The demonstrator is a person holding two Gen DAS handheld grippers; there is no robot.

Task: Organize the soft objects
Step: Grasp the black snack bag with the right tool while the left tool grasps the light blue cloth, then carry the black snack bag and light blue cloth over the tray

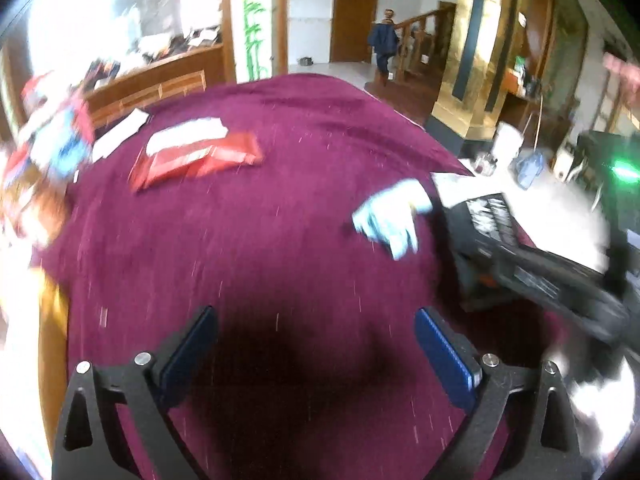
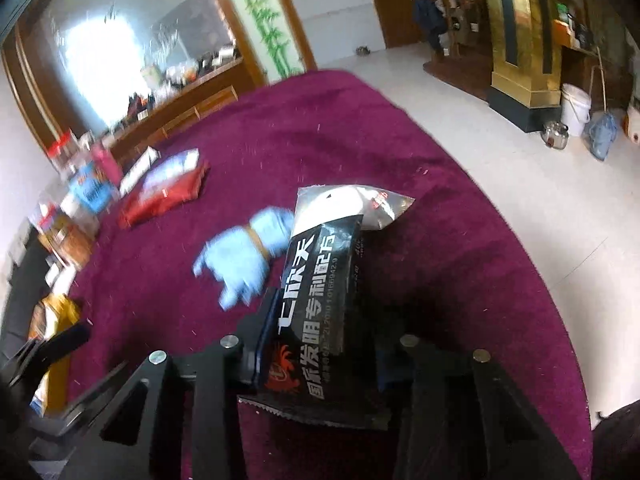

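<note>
While the right gripper (image 2: pixel 320 344) has its jaws clamped on the black packet (image 2: pixel 324 292), lifted above the maroon cloth (image 2: pixel 440 280), the left gripper (image 1: pixel 316 344) hangs wide apart, empty. Best carried level toward the red packets (image 2: pixel 164 196) — no squeezing harder. Blue gloves (image 2: pixel 240 256) lie just beside. Containers? None I can make out — the far-left clutter is blurred.

Black angular left gripper (image 1: pixel 316 344) frame, silver screws, blue-padded jaws.
</note>
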